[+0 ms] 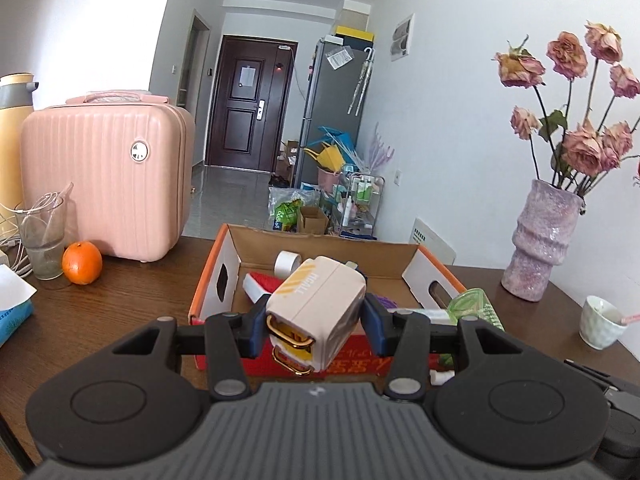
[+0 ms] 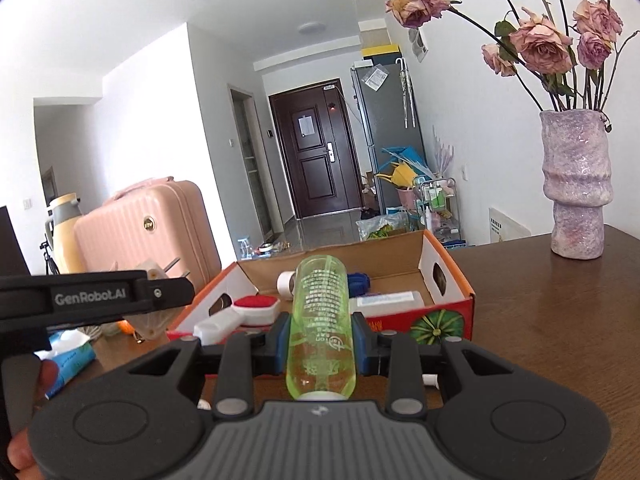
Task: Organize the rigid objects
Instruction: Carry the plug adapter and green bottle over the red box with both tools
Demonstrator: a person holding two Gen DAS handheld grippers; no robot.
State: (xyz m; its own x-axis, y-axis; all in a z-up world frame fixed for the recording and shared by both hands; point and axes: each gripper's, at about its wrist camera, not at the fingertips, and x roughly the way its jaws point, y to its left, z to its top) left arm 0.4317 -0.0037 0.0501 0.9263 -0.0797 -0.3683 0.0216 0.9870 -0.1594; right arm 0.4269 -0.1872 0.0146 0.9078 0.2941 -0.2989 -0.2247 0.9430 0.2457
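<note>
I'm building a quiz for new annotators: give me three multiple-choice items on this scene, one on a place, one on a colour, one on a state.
1. Where is the orange?
A. In the cardboard box
B. On the table beside the pink suitcase
C. In the vase

2. What colour is the bottle held by the right gripper?
A. Green
B. Red
C. Black

3. The left gripper is:
A. Open
B. Shut on the beige charger
C. Out of view

Answers: B, it sits by the suitcase; A, clear green plastic; B, the pads clamp its sides.
</note>
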